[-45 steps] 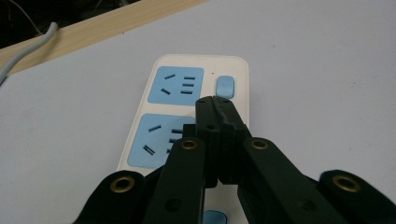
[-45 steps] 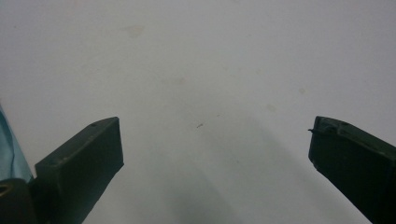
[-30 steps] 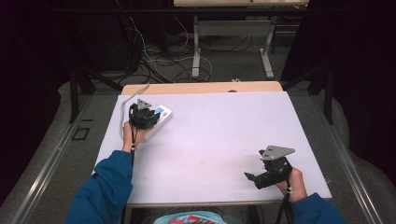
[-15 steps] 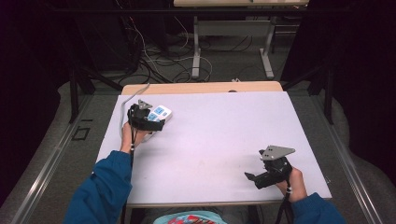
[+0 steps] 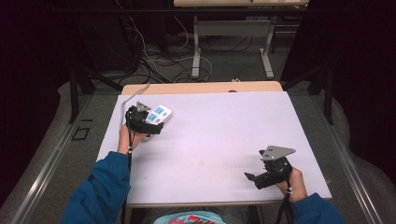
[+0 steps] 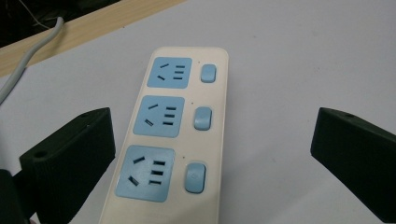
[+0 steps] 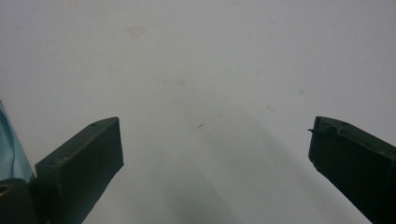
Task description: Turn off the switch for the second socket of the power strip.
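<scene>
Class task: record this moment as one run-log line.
left tongs: open over cream plastic power strip with blue sockets | right tongs: open above white tabletop | contact: none

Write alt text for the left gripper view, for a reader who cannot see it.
A cream power strip with three blue sockets, each beside a blue switch, lies flat on a white table between the wide-open black jaws of the left gripper. A grey cable crosses the table's wooden edge at top left.
</scene>
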`<state>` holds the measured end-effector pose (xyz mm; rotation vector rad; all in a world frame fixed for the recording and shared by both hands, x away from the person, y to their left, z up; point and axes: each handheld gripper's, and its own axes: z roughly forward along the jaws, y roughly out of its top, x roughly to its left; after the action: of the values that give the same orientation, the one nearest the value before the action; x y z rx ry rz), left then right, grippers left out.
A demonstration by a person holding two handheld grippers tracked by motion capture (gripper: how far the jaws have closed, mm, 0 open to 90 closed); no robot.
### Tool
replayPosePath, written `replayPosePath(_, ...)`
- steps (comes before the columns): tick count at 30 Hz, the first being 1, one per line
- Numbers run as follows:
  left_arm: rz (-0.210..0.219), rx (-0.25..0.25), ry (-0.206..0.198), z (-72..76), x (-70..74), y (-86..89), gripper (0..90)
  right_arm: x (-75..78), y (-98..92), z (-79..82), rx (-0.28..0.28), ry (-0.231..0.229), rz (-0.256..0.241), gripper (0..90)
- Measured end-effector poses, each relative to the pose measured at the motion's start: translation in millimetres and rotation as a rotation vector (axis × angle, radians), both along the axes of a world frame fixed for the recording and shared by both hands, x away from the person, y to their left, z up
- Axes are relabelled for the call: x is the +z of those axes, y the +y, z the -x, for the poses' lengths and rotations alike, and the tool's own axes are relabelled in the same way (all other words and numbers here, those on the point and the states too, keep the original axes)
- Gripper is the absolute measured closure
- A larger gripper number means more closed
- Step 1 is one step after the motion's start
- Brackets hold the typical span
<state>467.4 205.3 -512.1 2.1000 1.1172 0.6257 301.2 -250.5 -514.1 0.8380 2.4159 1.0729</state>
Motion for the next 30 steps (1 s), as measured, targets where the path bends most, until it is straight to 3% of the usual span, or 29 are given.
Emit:
replayPosePath(9,-0.022,-0.004,-0.006,20.8,6.6,2.4,0.0,0.0,-0.7,-0.8,0.005,-0.006,-0.002,2.5)
replayPosePath(13,-0.031,0.01,-0.032,31.7,10.0,4.4,0.0,0.9,-1.2,-0.9,0.012,0.001,0.009,2.5)
replayPosePath(21,-0.061,0.035,-0.021,55.5,11.9,6.8,0.0,0.0,0.0,-0.1,-0.003,0.0,-0.001,2.5)
replayPosePath(30,-0.054,0.001,-0.031,81.8,13.2,11.7,0.0,0.0,0.2,0.1,-0.002,-0.003,0.001,2.6)
